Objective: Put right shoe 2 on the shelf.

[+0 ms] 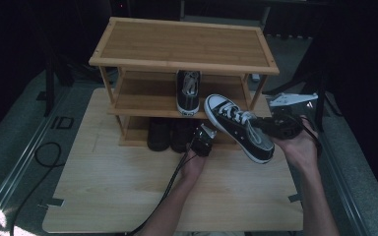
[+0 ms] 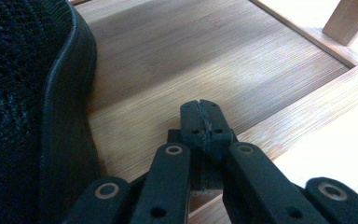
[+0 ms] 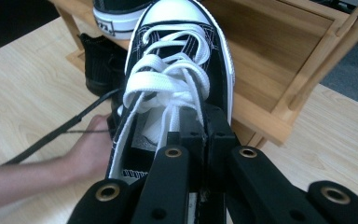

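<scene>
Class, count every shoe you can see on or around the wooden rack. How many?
4. One black-and-white canvas sneaker held by the right gripper; its match on the middle shelf; two dark black shoes on the bottom shelf. Others may be hidden behind.

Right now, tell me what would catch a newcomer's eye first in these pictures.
A black-and-white sneaker hangs in the air, pinched by the right gripper in front of the wooden shoe rack. Its twin sits on the middle shelf, with dark shoes on the bottom shelf, where the shut left gripper points.
</scene>
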Motion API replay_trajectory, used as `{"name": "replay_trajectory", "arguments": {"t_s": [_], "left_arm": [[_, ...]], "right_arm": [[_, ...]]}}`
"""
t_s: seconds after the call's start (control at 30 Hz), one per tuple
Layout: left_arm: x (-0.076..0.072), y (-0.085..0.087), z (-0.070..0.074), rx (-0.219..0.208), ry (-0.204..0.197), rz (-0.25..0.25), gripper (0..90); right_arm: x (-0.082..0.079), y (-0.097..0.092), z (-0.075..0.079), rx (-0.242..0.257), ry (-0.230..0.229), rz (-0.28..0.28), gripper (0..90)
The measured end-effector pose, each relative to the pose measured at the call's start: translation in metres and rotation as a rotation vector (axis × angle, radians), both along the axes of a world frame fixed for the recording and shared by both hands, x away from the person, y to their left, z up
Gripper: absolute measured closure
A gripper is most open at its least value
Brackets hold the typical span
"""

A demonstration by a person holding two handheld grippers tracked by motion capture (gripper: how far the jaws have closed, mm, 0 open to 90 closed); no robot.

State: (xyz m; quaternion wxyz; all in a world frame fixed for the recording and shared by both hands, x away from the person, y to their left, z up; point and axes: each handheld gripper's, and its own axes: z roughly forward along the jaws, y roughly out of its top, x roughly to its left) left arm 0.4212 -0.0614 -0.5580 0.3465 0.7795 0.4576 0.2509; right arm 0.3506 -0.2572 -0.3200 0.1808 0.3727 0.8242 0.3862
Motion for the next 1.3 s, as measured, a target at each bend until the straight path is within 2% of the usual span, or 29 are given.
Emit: {"name": "replay_trajectory", "arguments": {"t_s": [0.17, 0.43, 0.6, 0.77, 0.97, 1.0, 1.13, 1.3], "left_arm": [[0.0, 0.0, 0.0, 0.0, 0.0, 0.001, 89.9], [0.0, 0.0, 0.0, -0.006, 0.004, -0.011, 89.9], [0.0, 0.0, 0.0, -0.003, 0.002, -0.008, 89.9], [0.0, 0.0, 0.0, 0.001, 0.0, 0.0, 89.9], [0.0, 0.0, 0.0, 0.0, 0.0, 0.0, 89.8], [0.0, 0.0, 0.0, 0.0, 0.0, 0.0, 89.9], [0.0, 0.0, 0.0, 0.0, 0.0, 0.001, 89.9], [0.0, 0.0, 0.0, 0.0, 0.0, 0.001, 89.9]], "right_arm": [[0.01, 0.01, -0.001, 0.002, -0.008, -0.053, 88.7], [0.022, 0.022, -0.004, 0.032, -0.027, -0.142, 88.6], [0.027, 0.03, -0.005, 0.06, -0.034, -0.176, 88.6], [0.032, 0.04, -0.006, 0.075, -0.026, -0.18, 88.4], [0.034, 0.039, -0.008, 0.09, -0.023, -0.201, 86.7], [0.034, 0.038, -0.008, 0.118, -0.016, -0.203, 86.6], [0.035, 0.04, -0.007, 0.136, -0.028, -0.218, 87.5], [0.038, 0.042, -0.009, 0.169, -0.02, -0.233, 87.6]]}}
